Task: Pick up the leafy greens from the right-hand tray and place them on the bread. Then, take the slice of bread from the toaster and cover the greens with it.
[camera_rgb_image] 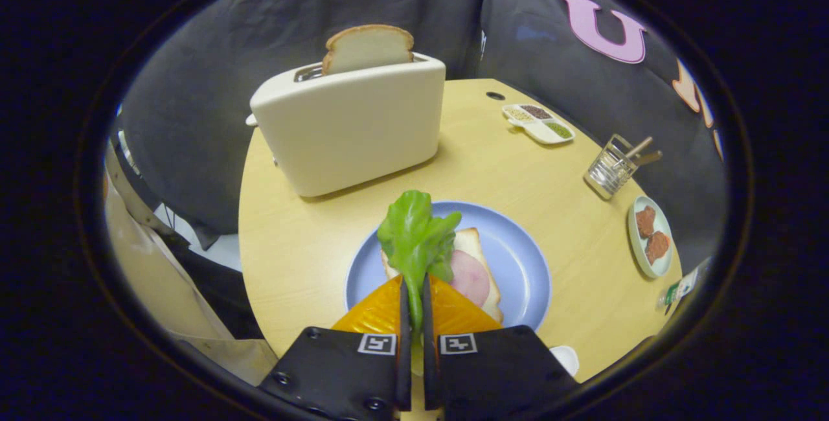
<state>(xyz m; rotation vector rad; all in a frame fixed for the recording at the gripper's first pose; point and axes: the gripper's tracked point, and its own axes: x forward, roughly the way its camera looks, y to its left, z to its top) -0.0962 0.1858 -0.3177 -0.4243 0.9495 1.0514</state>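
- Both gripper (414, 291) fingers clamp the greens (416, 239), leaf over bread (476, 259) on plate (518, 259).
- One slice (368, 46) upright in toaster (353, 126).

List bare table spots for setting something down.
Free: table between toaster and blue plate; also between plate, seasoning tray and glass holder. Crowded: plate, where gripper holds leafy greens over bread.
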